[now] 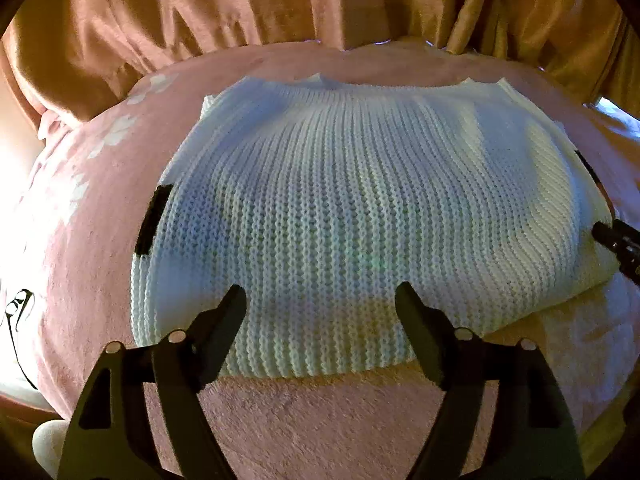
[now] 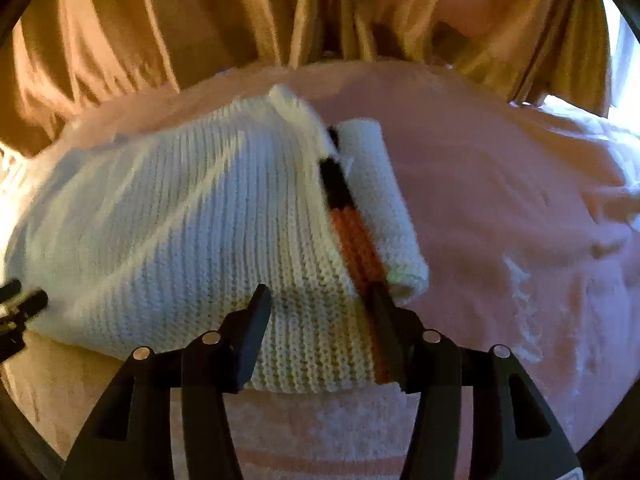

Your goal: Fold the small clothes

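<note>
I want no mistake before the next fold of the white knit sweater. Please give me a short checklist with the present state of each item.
1. Left gripper open over the near hem: ok, fingers spread.
2. Right gripper open at the sweater's right near corner: ok.
3. White knit sweater lies flat on the pink blanket: ok, mostly smooth.
4. Right sleeve tucked in: not ok, it sticks out beside the body.
5. Fabric between either gripper's fingers: cannot tell.
6. Orange curtain away from the sweater: ok.
</note>
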`<state>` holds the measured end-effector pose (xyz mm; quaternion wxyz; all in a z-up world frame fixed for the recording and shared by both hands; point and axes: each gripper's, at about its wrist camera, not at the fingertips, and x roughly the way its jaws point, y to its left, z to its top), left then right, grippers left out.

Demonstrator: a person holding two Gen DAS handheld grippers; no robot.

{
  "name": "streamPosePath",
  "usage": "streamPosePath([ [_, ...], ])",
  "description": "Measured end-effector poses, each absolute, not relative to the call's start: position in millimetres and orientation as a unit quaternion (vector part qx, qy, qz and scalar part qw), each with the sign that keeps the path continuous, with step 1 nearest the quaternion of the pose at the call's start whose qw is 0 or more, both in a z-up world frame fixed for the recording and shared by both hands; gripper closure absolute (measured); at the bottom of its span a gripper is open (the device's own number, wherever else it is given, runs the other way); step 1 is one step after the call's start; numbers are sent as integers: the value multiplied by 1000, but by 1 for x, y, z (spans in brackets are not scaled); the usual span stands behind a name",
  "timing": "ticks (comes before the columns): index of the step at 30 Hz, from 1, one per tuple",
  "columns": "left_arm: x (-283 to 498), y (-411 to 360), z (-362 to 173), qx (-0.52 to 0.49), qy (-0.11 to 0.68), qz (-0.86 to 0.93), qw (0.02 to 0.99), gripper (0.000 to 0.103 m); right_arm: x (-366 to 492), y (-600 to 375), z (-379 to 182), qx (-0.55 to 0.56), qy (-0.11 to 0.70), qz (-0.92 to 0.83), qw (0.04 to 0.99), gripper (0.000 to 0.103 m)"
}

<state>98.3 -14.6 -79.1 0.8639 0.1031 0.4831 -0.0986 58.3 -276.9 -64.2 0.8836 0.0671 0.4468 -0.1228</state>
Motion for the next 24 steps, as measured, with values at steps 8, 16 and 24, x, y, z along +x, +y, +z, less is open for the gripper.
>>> streamPosePath([
  [8,101,-9,-77,94,481,-95,866,27,66,-290,-81,71,470,-114,872,52],
  [16,111,8,-77,79,487,-76,866,27,47,-306,-54,83,438,-115,888,96],
  [24,113,43,-68,9,475,-64,878,25,41,-294,-50,79,439,-127,886,83],
])
